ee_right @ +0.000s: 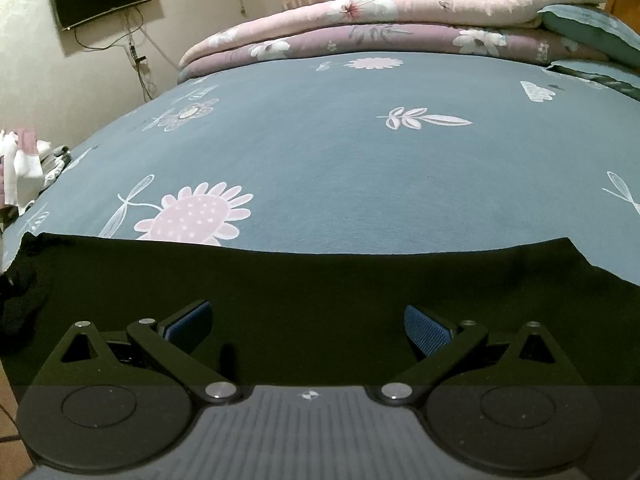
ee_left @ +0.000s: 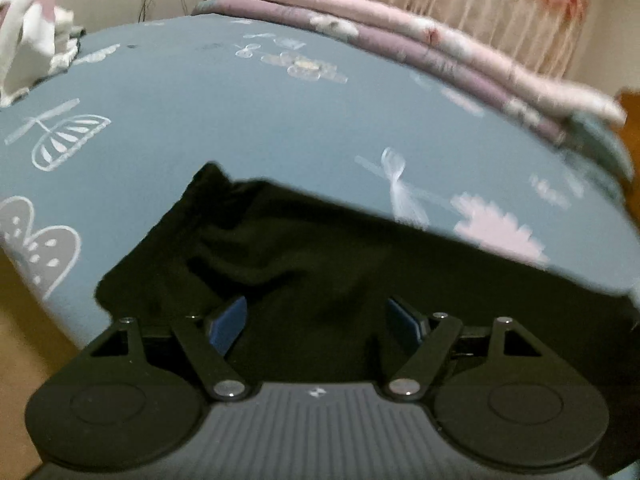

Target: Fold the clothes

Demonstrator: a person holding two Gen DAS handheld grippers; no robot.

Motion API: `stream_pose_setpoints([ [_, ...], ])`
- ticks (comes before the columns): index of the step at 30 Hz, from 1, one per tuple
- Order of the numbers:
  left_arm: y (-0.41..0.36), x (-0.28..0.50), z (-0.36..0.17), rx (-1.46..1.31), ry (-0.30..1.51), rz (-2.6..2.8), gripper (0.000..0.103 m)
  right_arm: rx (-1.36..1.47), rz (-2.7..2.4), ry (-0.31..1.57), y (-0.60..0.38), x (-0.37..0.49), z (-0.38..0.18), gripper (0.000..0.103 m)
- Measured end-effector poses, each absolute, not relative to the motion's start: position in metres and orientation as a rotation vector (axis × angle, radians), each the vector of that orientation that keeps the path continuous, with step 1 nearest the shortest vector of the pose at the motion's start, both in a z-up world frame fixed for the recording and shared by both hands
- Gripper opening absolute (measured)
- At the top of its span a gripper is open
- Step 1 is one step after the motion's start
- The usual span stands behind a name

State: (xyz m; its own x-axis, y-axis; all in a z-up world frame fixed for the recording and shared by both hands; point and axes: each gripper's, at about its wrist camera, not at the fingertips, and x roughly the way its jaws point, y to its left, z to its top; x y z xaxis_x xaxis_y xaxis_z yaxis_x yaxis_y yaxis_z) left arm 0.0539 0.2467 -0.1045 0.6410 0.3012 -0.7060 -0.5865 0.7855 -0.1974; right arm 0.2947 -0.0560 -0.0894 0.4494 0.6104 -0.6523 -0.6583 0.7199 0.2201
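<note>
Left claw (ee_left: pixel 316 320) open over black garment (ee_left: pixel 320 264), near edge hidden, right claw (ee_right: pixel 308 326) open, bed (ee_right: pixel 340 152) beyond, left-wrist view blurred.

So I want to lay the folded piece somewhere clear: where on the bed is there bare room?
The blue sheet is bare between the black garment at the near edge and the stacked quilts at the far side. Crowded: the white clothes pile at the left edge.

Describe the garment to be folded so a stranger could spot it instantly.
Start at the bed with the blue-grey floral sheet. Along its near edge, right in front of both grippers, lies the black garment. It is the only dark, plain cloth there; the folded quilts at the far side are pink and purple.
</note>
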Motion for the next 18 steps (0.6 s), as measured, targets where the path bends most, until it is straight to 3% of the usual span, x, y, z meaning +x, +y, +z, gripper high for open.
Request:
stream_pose_setpoints([
  [4,0.239,0.046,-0.088,-0.425,0.693,0.543,0.077,-0.055,0.783,0.777,-0.058,0.295,-0.088,0.103],
  [7,0.228,0.041,-0.077,-0.427,0.665,0.501,0.082,-0.048,0.794,0.777,-0.057,0.294,-0.088,0.103],
  [13,0.216,0.043,-0.099,-0.451,0.759,0.533,0.081,-0.098,0.783,0.760,-0.053,0.287,-0.088,0.103],
  [18,0.192,0.045,-0.070,-0.433,0.710,0.479,0.082,-0.044,0.766,0.692,-0.067,0.282,-0.072,0.103],
])
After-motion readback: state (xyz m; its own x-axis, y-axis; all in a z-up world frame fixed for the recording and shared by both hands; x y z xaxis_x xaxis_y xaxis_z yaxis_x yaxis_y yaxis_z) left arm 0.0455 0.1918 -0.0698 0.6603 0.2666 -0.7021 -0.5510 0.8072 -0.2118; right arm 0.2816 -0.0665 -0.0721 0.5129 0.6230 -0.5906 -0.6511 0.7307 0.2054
